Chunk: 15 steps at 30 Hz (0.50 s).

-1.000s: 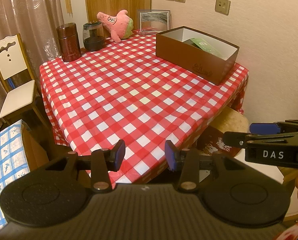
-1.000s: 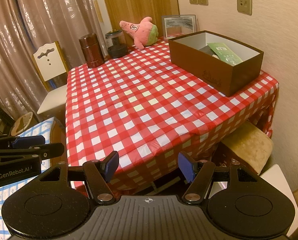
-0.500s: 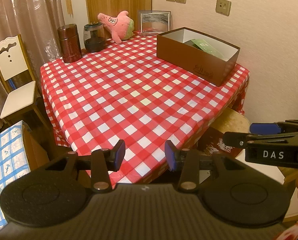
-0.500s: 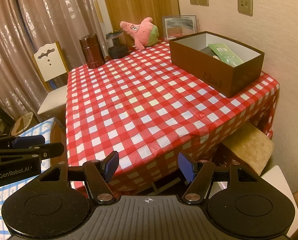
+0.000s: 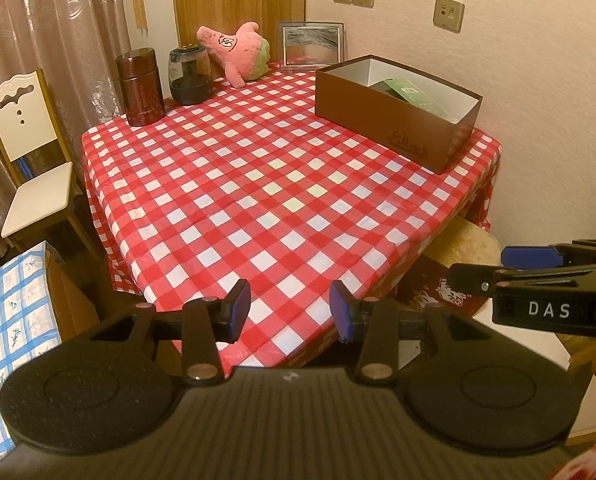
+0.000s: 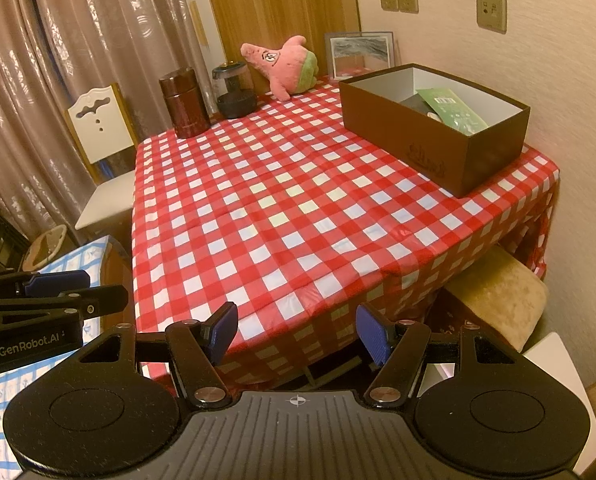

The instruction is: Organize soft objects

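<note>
Little has shifted since a second ago: both my grippers have eased slightly nearer the table, nothing on it has moved. My left gripper (image 5: 290, 310) hangs off the near edge, blue ribbed pads spread wide, holding nothing. My right gripper (image 6: 296, 330) beside it is likewise agape and empty. Beyond them the glossy red-and-white checked tablecloth (image 5: 258, 184) lies flat, draping over the near and right edges. At the far edge the pink star plush (image 5: 236, 50), fuzzy with a green base, leans beside a dark glass jar (image 5: 189, 76) and a brown cylindrical canister (image 5: 140, 86). Far right stands an open, rigid brown box (image 5: 389, 120), white inside, with a green packet (image 6: 451, 110) in it.
</note>
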Available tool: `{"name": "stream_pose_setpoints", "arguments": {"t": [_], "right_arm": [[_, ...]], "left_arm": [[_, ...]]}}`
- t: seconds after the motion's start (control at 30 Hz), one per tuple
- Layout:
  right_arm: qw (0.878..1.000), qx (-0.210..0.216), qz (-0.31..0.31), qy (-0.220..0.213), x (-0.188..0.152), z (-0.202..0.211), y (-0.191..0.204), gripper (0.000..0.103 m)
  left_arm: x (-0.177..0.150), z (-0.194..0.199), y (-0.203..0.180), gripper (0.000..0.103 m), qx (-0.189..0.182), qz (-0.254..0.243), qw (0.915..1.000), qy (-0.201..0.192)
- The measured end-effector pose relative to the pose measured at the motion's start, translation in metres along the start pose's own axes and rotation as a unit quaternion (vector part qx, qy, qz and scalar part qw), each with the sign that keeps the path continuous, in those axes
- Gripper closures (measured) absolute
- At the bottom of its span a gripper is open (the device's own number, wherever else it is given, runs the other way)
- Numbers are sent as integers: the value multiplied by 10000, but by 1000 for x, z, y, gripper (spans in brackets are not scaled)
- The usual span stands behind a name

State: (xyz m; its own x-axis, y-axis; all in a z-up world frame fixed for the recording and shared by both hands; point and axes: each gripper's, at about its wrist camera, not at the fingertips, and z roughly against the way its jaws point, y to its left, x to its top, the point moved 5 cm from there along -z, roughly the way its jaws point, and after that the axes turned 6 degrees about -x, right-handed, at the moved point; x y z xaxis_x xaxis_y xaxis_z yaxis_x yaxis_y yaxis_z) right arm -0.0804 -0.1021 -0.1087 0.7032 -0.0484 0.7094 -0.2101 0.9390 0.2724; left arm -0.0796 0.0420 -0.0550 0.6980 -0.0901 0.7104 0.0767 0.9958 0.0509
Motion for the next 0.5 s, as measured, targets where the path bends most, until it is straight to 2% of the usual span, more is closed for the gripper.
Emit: {"name": "stream_pose_setpoints", "arguments": {"t": [0.5], "right_arm": [[10000, -3, -1, 0, 1, -1, -1, 38]], "left_arm": [[-2, -1, 0, 62, 6, 0, 10000, -6]]}}
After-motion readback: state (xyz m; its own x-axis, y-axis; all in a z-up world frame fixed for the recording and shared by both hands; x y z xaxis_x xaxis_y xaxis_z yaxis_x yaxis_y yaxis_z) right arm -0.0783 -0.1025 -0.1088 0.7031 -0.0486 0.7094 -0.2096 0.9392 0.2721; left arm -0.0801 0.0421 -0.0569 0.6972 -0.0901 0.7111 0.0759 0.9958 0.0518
